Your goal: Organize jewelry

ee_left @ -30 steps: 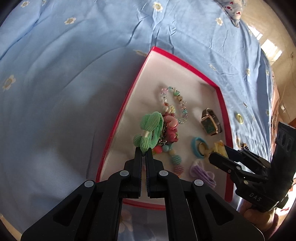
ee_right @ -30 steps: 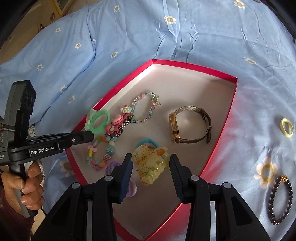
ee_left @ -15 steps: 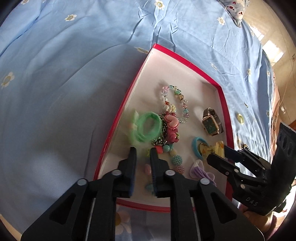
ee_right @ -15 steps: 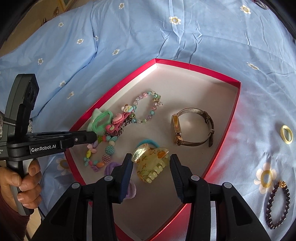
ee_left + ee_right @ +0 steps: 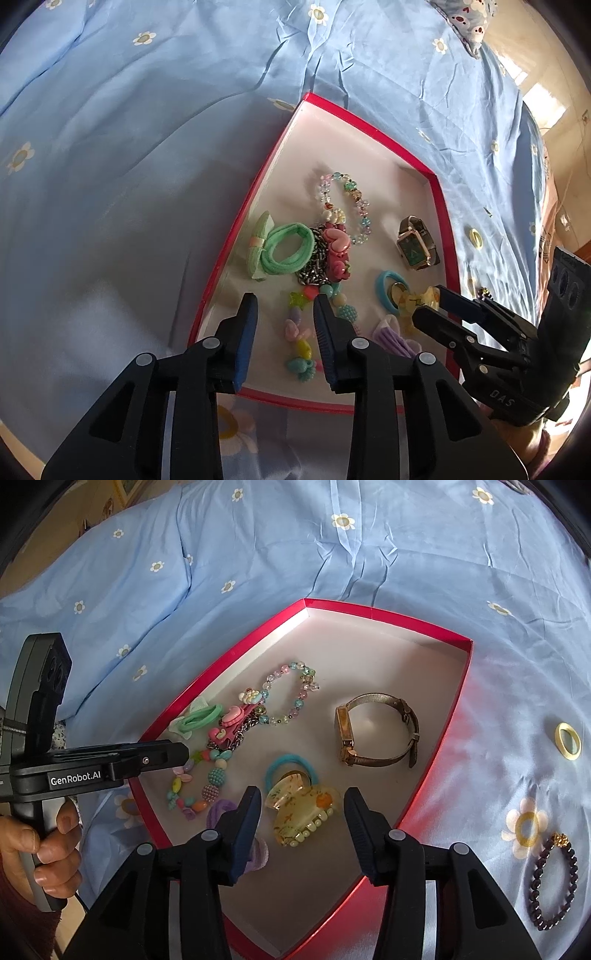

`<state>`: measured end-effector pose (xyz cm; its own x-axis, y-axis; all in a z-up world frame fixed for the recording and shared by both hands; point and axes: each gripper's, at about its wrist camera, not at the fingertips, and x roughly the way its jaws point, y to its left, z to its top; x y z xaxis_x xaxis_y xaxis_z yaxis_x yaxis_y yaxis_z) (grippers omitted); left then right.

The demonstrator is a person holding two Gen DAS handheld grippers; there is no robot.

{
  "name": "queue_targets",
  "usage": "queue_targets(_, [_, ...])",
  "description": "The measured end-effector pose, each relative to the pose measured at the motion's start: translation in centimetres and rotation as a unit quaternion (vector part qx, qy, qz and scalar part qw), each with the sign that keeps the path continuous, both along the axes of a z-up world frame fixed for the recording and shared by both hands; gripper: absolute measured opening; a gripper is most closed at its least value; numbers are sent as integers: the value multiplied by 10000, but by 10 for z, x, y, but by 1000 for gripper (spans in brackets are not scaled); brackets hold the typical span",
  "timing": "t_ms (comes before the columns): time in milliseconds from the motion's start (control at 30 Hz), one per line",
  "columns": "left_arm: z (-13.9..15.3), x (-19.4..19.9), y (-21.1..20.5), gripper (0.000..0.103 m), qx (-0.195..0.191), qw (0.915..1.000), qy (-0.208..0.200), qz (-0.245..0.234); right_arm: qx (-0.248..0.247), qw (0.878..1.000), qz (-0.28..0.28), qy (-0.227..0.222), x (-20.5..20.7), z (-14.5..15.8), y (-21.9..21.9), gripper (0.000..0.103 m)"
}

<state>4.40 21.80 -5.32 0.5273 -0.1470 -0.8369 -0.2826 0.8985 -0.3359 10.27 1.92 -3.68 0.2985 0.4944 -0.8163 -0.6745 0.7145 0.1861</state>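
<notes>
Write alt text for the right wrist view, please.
The right hand-held gripper, jaws just opening, straddles a yellow hair claw lying in a red tray with bracelets and a watch. A yellow ring and dark bead bracelet lie outside on blue bedding.

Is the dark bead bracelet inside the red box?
No, the dark bead bracelet lies on the blue sheet, outside the red box.

Tray [image 5: 384, 618] on the bedsheet [image 5: 258, 554], inside it a bead bracelet [image 5: 291, 694] toward the far side, watch [image 5: 376, 731] to its right, hair clip [image 5: 303, 812] at the near side, hair tie [image 5: 199, 716] by the left wall, ring [image 5: 567, 741] and perhaps a second bracelet [image 5: 554, 882] outside on the right.
</notes>
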Motion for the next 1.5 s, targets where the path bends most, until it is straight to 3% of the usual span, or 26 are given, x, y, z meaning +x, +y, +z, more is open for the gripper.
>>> queue_targets(133, [8,-4,-3,31,30,9999,-97,3,56,10000,-19,-9,-3,4,-3,49])
queue_targets(267, [17,-12,-4,50,39,9998,-211,60,175,9998,-73,-59,-8,13,-9,49])
queue_targets(400, [28,-24,-6,63,73,9990,-406,155,416,9985,-215,-274,-15,27,-24,50])
queue_targets(433, [29,-27,-7,66,75,9989,-434,177,472,9980,-263,-320,-17,29,-28,52])
queue_targets(500, [31,-33,-8,70,44,9985,-490,223,649,9965,-375,-357,-20,33,-37,64])
queue_targets(700, [28,-47,-12,86,-88,9978,-558,357,1031,9922,-533,-458,-31,35,-57,75])
queue_targets(900, [24,-61,-17,87,-171,9971,-610,434,1165,9905,-569,-463,-42,33,-65,76])
queue_targets(1133, [27,-75,-26,87,19,9968,-686,408,1215,9899,-596,-422,-49,32,-71,77])
queue_targets(1367, [36,-91,-41,91,607,9928,-952,409,1132,9896,-563,-680,-64,39,-78,87])
queue_targets(1500, [51,-101,-54,94,1078,9855,-1281,278,1033,9887,-422,-1003,-72,52,-79,91])
